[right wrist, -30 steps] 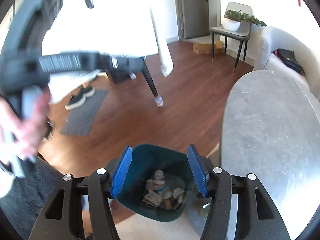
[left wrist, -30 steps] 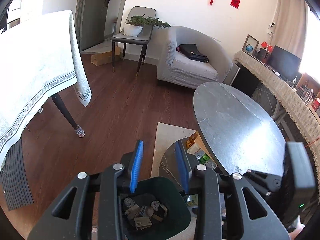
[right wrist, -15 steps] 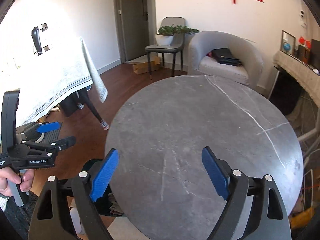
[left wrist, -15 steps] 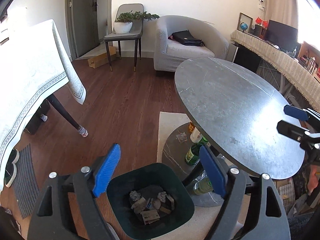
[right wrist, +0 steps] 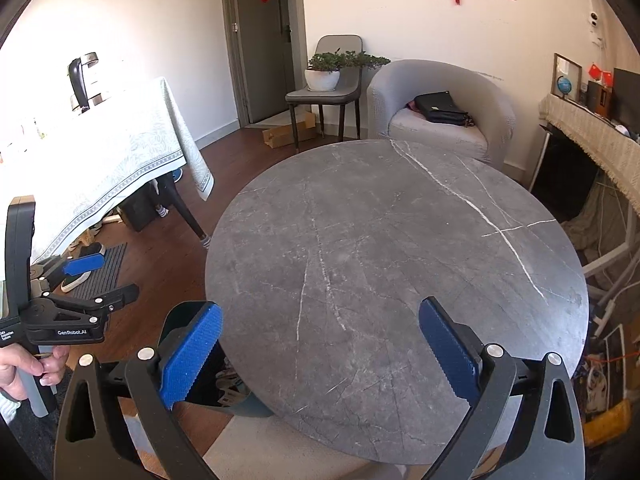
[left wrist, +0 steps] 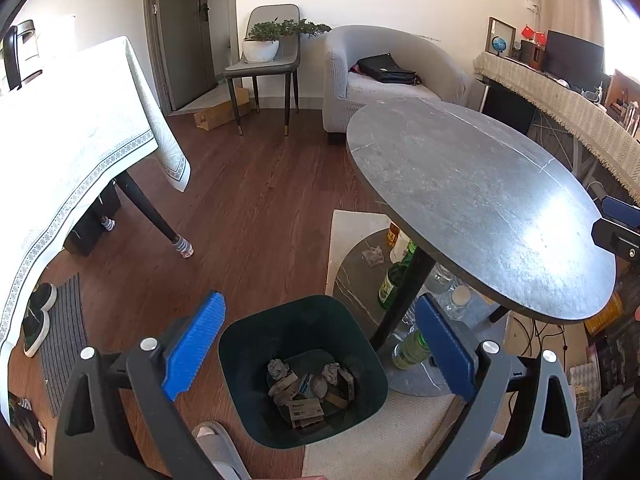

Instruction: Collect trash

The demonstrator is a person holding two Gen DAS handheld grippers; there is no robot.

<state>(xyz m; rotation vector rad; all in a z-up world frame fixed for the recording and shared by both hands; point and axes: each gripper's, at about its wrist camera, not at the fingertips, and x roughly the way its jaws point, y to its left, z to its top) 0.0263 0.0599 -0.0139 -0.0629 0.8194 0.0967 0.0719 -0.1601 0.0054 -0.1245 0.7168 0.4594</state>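
Note:
A dark green trash bin (left wrist: pixel 240 360) stands on the floor beside the round grey table (left wrist: pixel 480 208); crumpled paper and card scraps (left wrist: pixel 308 388) lie in it. My left gripper (left wrist: pixel 320 308) hovers above the bin, its jaws opening with nothing between them. My right gripper (right wrist: pixel 320 308) is over the bare tabletop (right wrist: pixel 380 260), jaws also opening and empty. A crumpled paper ball (left wrist: pixel 373 256) lies on the table's lower shelf among bottles (left wrist: pixel 394 280). In the right wrist view the bin (right wrist: pixel 240 404) peeks out under the table edge.
A cloth-covered table (left wrist: pixel 80 140) stands at the left, with shoes (left wrist: pixel 38 320) and a mat beneath it. A chair with a potted plant (left wrist: pixel 264 40) and a grey armchair (left wrist: pixel 392 76) are at the back. A slipper (left wrist: pixel 216 448) lies near the bin. A hand (right wrist: pixel 24 368) holds the left gripper's handle.
Both grippers' jaws have spread wide apart. The right gripper swung from above the bin to above the tabletop. The left gripper stayed over the bin, now seen from further back.

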